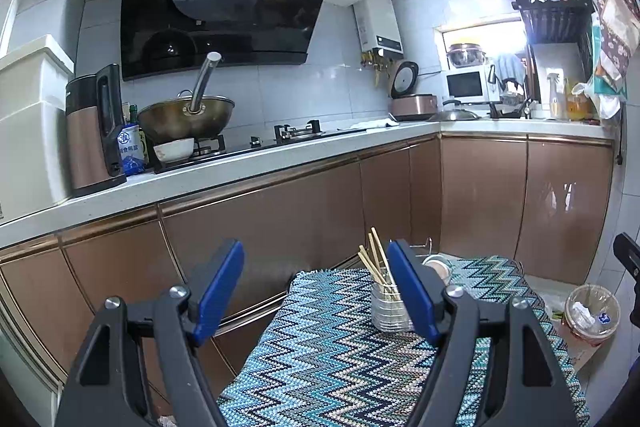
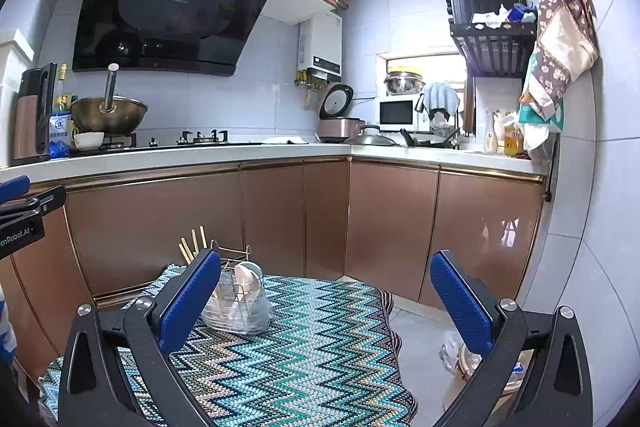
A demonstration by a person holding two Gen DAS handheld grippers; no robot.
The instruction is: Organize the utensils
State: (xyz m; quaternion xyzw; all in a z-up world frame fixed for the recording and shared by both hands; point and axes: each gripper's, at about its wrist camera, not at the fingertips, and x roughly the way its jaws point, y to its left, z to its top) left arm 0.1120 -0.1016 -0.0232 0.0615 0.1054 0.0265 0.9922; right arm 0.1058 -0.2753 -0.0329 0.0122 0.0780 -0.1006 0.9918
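Observation:
A clear utensil holder (image 1: 387, 309) with a wire frame stands on a zigzag-patterned cloth (image 1: 328, 355). Several wooden chopsticks (image 1: 378, 261) stand in it, and white spoons (image 2: 247, 281) rest in its other section. In the right wrist view the holder (image 2: 240, 301) is at the cloth's far left part, chopsticks (image 2: 192, 245) sticking up behind the left finger. My left gripper (image 1: 316, 287) is open and empty, above the cloth, short of the holder. My right gripper (image 2: 326, 301) is open and empty, right of the holder.
Copper-coloured cabinets (image 1: 280, 211) and a white counter (image 1: 240, 163) with a wok (image 1: 188, 115), kettle (image 1: 94, 131) and stove run behind the cloth. A plastic-lined bin (image 1: 592, 313) stands on the floor to the right. A rice cooker (image 2: 340, 115) and microwave (image 2: 396, 113) sit in the corner.

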